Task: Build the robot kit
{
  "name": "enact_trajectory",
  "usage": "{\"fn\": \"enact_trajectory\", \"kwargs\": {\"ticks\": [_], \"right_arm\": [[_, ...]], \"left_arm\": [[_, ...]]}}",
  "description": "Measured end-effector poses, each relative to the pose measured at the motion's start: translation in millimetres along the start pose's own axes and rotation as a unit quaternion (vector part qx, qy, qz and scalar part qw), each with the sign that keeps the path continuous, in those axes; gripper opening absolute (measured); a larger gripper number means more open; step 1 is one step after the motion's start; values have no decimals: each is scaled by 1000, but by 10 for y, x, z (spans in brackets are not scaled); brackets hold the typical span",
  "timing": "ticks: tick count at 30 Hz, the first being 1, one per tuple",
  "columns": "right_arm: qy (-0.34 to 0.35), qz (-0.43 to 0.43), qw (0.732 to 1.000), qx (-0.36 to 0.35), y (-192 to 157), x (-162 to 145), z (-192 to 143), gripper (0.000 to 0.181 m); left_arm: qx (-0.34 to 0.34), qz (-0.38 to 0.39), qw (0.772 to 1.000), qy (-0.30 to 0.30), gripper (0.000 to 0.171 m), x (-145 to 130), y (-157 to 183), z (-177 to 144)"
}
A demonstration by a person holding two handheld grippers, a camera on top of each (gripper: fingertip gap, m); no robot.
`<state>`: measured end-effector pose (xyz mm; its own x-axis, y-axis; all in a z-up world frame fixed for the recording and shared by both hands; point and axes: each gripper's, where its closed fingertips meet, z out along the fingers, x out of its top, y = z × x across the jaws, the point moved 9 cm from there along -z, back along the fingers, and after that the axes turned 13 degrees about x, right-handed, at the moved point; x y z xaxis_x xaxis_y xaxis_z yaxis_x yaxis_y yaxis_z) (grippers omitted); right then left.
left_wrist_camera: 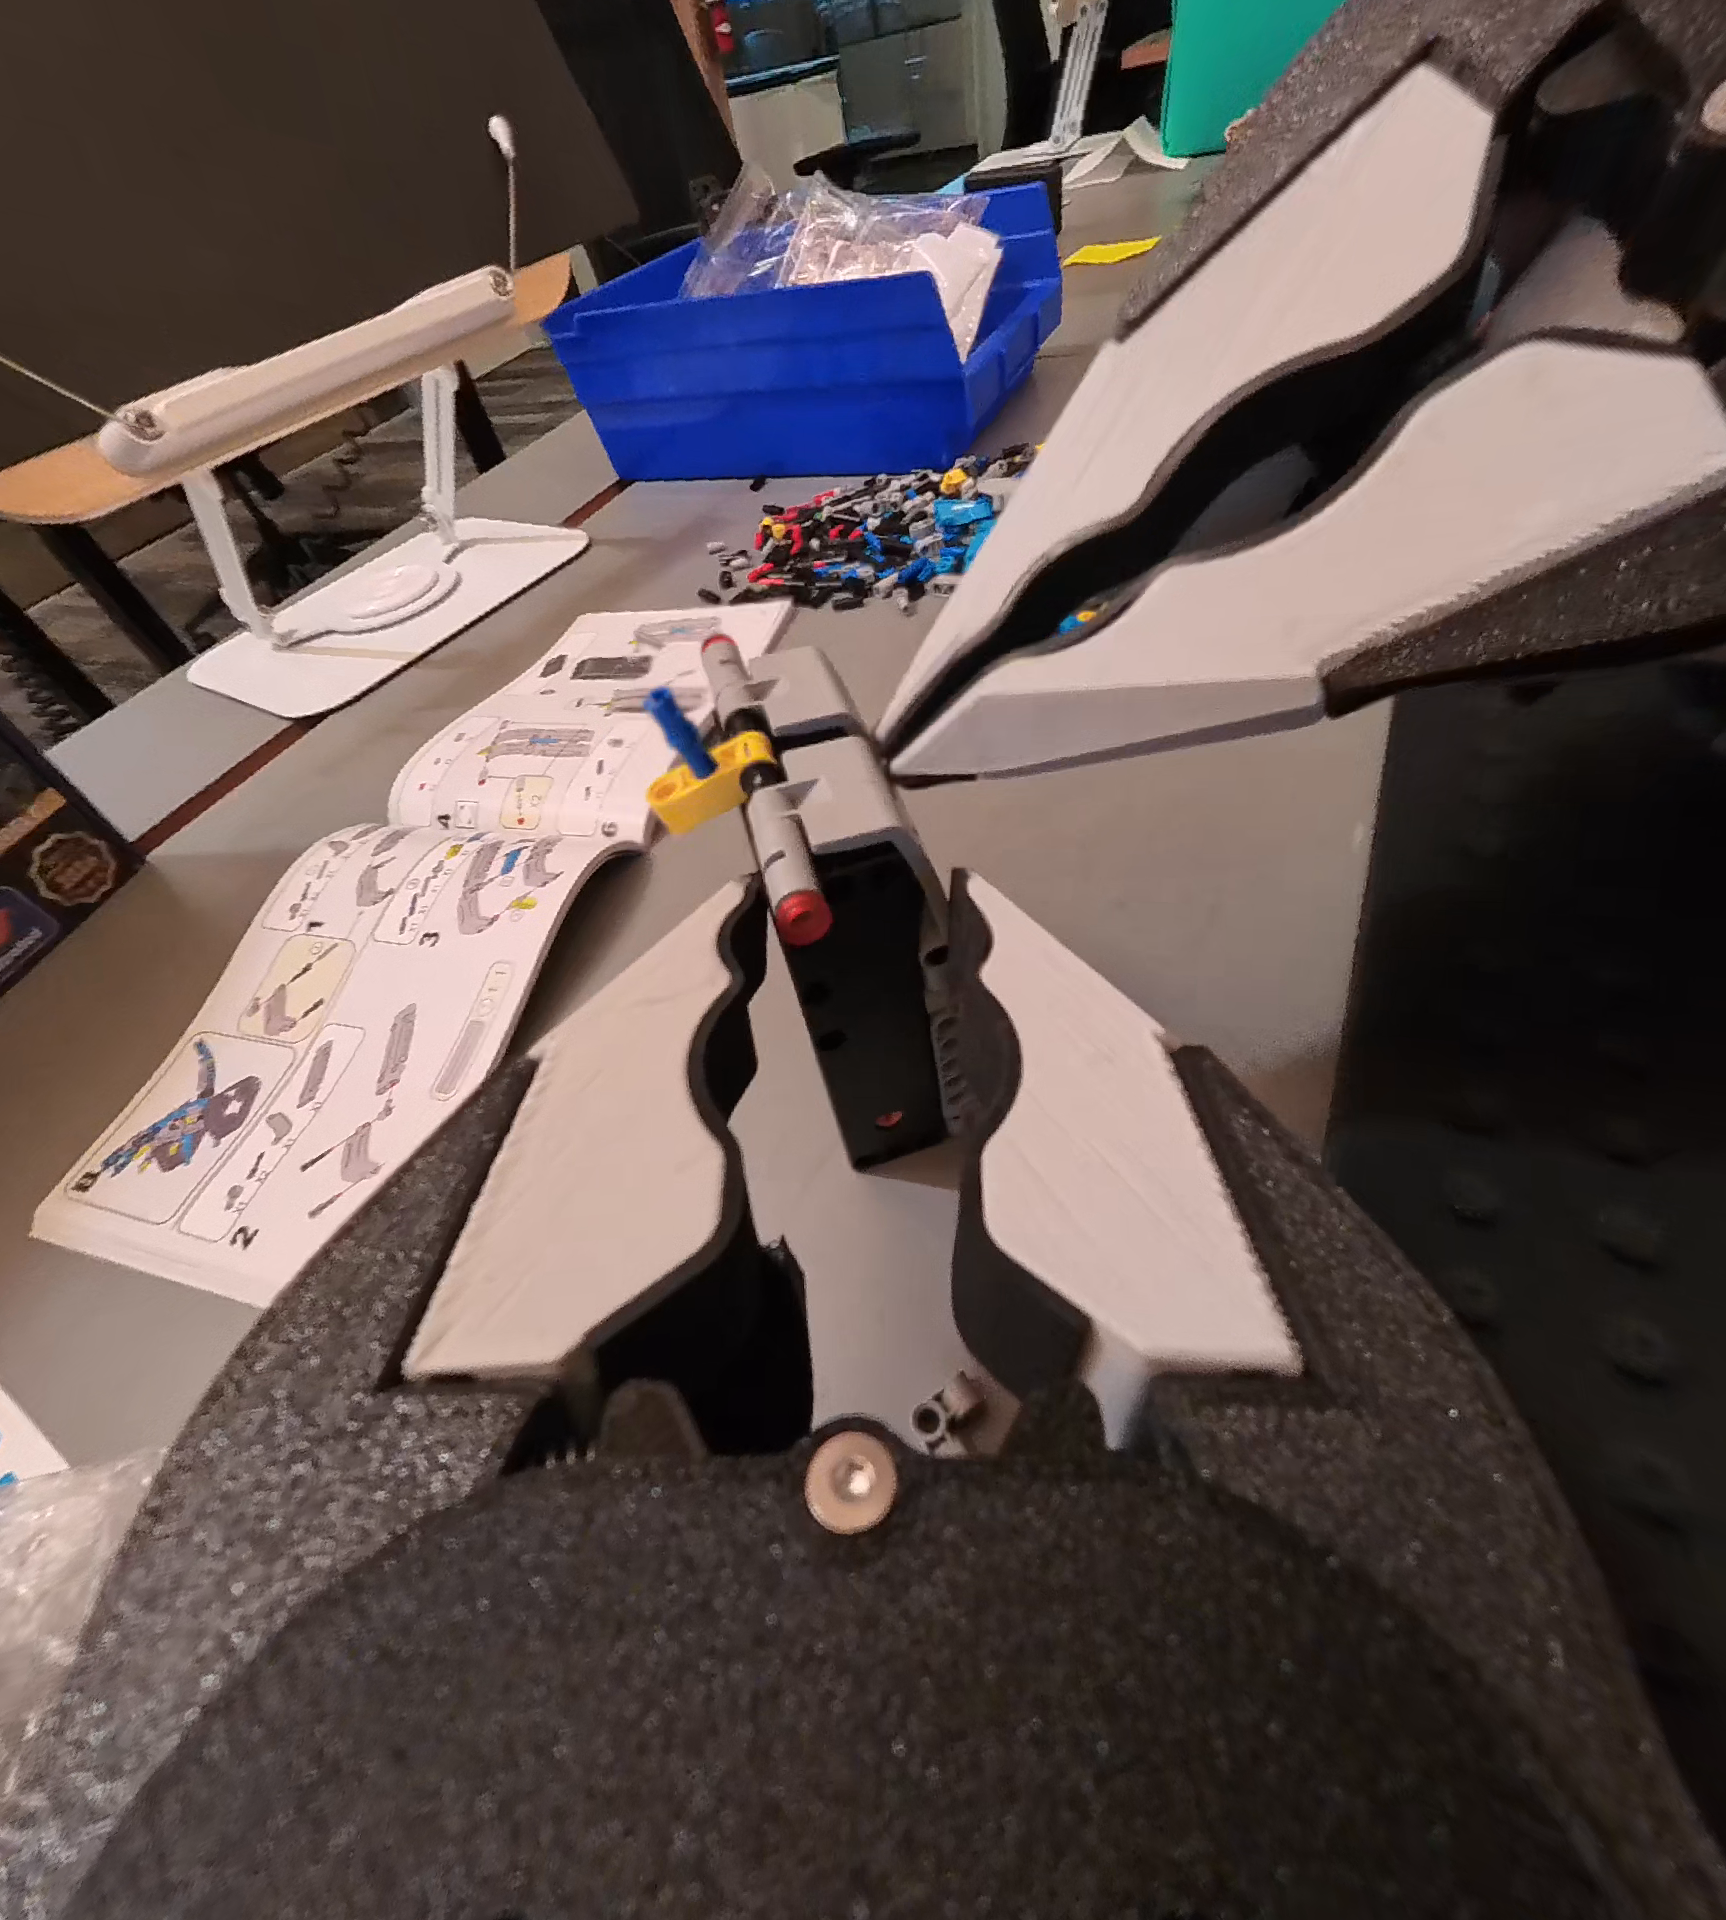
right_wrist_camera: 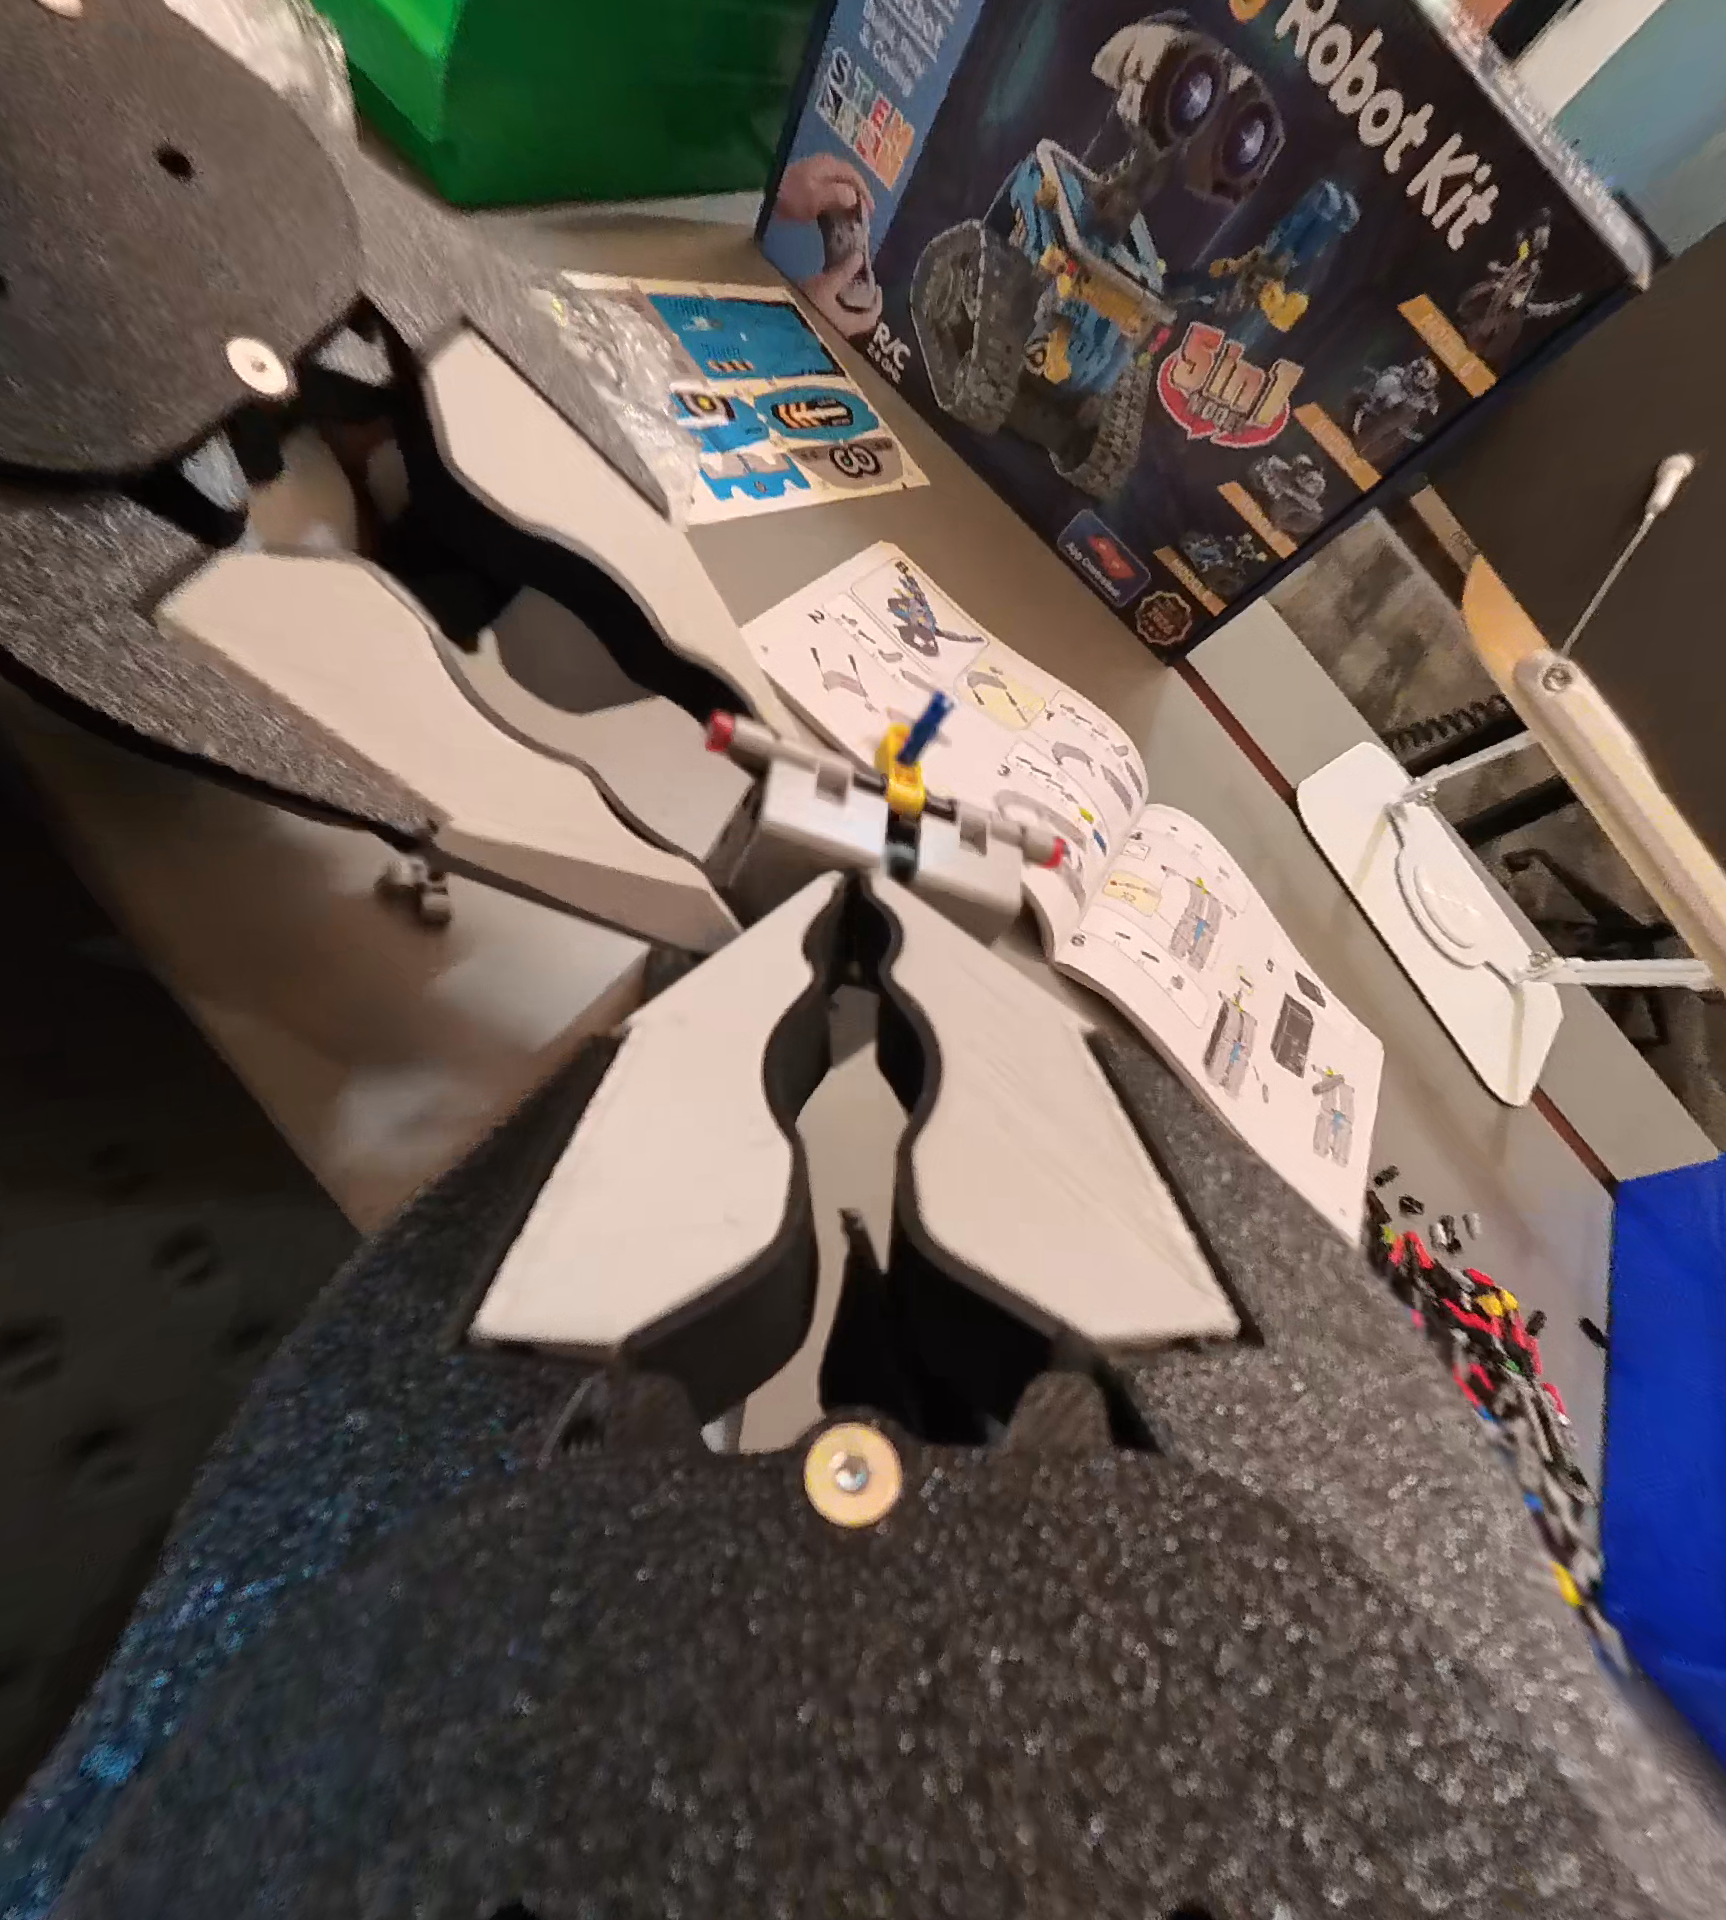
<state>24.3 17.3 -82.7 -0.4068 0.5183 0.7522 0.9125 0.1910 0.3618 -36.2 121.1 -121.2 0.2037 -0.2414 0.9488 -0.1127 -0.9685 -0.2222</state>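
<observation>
While my left tongs point(left_wrist_camera: 854, 935) clamp the black end of the grey block assembly point(left_wrist_camera: 843, 790), my right tongs point(left_wrist_camera: 890, 750) are pinched shut at its far edge, on something too small for me to make out. If either grip turns, the axle point(left_wrist_camera: 771, 790) with its yellow connector point(left_wrist_camera: 708, 792) and blue pin point(left_wrist_camera: 677, 727) could twist loose or drop onto the open booklet point(left_wrist_camera: 350, 987) below. Farther off on the worktop point(left_wrist_camera: 1129, 914), the pile of small parts point(left_wrist_camera: 869, 540) and the blue bin point(left_wrist_camera: 797, 364) crowd my right side; the white stand point(left_wrist_camera: 371, 603) flanks my left.
</observation>
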Motion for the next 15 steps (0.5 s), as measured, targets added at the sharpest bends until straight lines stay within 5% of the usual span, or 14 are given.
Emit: {"fn": "enact_trajectory", "kwargs": {"ticks": [8, 15], "right_arm": [[7, 46, 999, 14, 186, -236, 26, 0], [-4, 150, 987, 60, 807, -836, -653, 0]], "left_arm": [[-7, -14, 1000, -3, 34, -14, -47, 2], [-14, -24, 1000, -4, 35, -31, -121, -8]]}}
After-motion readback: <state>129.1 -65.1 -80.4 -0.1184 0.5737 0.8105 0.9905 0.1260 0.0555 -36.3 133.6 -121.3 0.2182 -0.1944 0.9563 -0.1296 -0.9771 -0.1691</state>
